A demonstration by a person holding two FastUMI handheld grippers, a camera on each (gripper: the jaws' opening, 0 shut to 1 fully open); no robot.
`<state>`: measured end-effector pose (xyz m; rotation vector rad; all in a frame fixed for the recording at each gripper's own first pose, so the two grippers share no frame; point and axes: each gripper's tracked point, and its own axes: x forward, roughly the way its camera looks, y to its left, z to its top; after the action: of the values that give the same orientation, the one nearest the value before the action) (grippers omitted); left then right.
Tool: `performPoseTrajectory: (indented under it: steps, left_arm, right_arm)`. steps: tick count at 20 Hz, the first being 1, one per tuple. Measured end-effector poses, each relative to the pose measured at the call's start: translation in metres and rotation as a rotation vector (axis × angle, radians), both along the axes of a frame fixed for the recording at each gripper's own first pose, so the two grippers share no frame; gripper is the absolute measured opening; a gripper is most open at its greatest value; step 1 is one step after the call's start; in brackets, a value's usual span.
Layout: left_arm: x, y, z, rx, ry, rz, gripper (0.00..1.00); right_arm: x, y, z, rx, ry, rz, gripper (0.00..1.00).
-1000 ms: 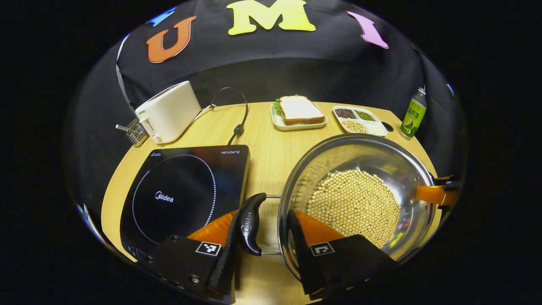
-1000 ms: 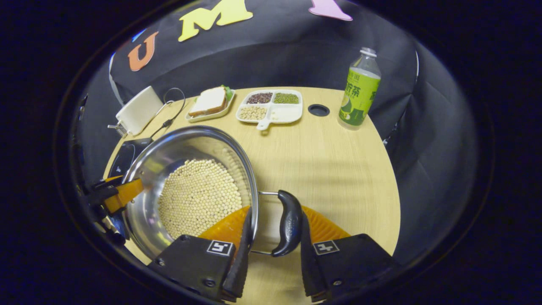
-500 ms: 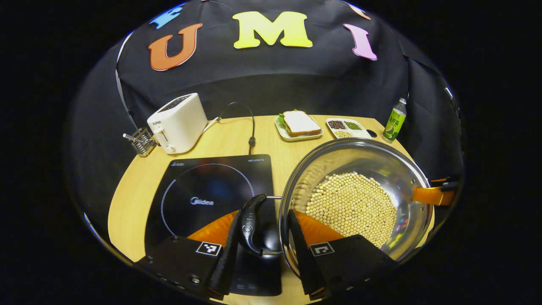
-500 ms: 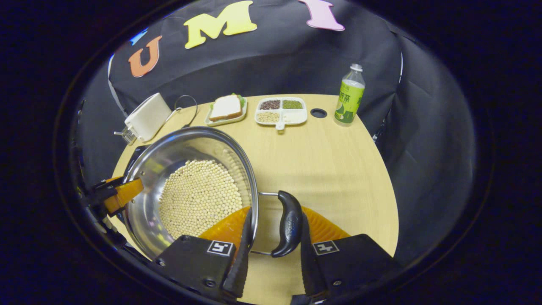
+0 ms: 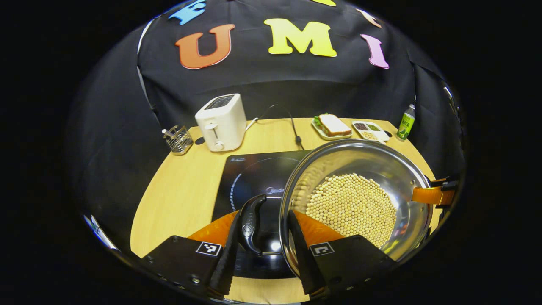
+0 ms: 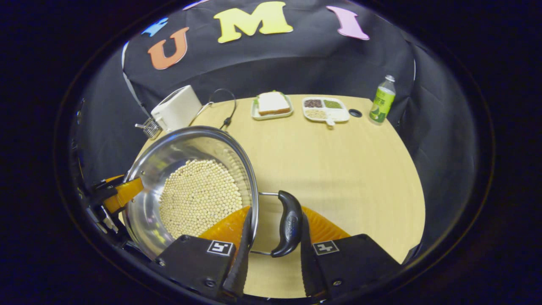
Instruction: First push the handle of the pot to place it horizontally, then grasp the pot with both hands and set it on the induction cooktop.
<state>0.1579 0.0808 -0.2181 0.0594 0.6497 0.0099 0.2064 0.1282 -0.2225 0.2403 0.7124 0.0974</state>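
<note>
Round shiny steel pot [image 5: 381, 165] w/ pale beans [image 5: 351, 207], both grippers [image 5: 262, 250] [image 6: 273, 250] clenched on its curved handles, above glossy cooktop [image 5: 250, 173]; toaster [image 5: 220, 123] behind.

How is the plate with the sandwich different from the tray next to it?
The plate holds one sandwich, while the tray holds small heaps of grains and beans. The plate is one open space; the tray is split into compartments, one looking bare. The tray has a small tab sticking out toward the front, and the plate has none. Both are pale, shallow and sit side by side at the far end of the wooden table.
</note>
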Motion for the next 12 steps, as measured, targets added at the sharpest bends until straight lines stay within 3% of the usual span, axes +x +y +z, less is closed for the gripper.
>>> performPoseTrajectory:
  steps: [5, 12]
  left_arm:
    - [-0.001, 0.044, -0.004, 0.001, 0.013, 0.018, 0.61]
    - [0.023, 0.076, -0.012, -0.007, 0.026, 0.017, 0.61]
  right_arm:
    - [0.008, 0.046, 0.003, 0.007, 0.011, 0.023, 0.52]
    - [0.033, 0.076, 0.005, -0.008, 0.030, 0.026, 0.52]
